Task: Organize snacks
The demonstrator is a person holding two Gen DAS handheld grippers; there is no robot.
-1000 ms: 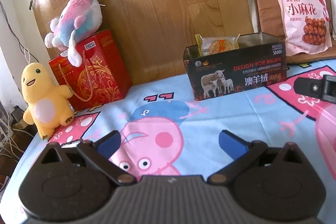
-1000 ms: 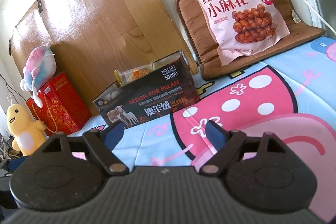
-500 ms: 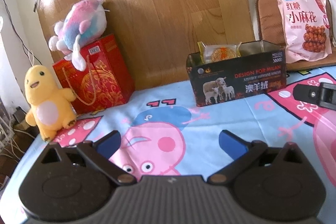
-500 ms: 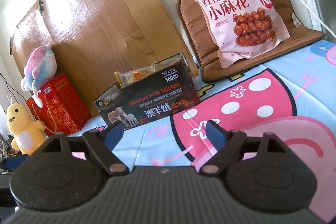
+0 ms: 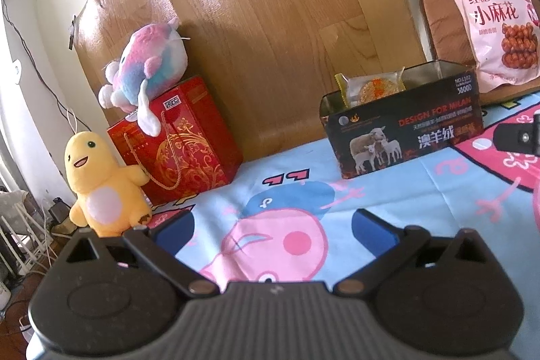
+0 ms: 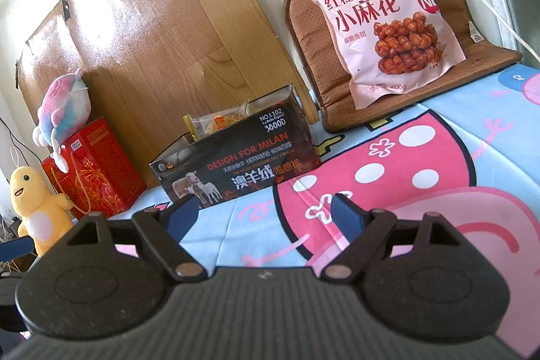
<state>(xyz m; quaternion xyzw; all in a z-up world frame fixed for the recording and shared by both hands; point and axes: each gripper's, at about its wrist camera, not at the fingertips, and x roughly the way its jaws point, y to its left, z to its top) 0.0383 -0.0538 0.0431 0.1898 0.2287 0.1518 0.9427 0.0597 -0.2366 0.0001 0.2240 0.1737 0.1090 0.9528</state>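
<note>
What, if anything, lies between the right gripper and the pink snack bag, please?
In the right wrist view, only bare cartoon bedsheet and the brown cushion's edge lie between the open right gripper and the pink snack bag.

The left gripper (image 5: 274,230) hovers level with its blue-padded fingers (image 5: 371,226) spread wide and nothing between them. The right gripper (image 6: 264,215) hovers likewise, spread wide and holding nothing.

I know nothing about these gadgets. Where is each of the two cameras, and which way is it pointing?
Left wrist: sits on the left gripper, low over the cartoon sheet, facing the black box and red gift box; its open blue fingers show.
Right wrist: sits on the right gripper, facing the pink snack bag; open fingers show.
Shared: box, bag, both plush toys.
</note>
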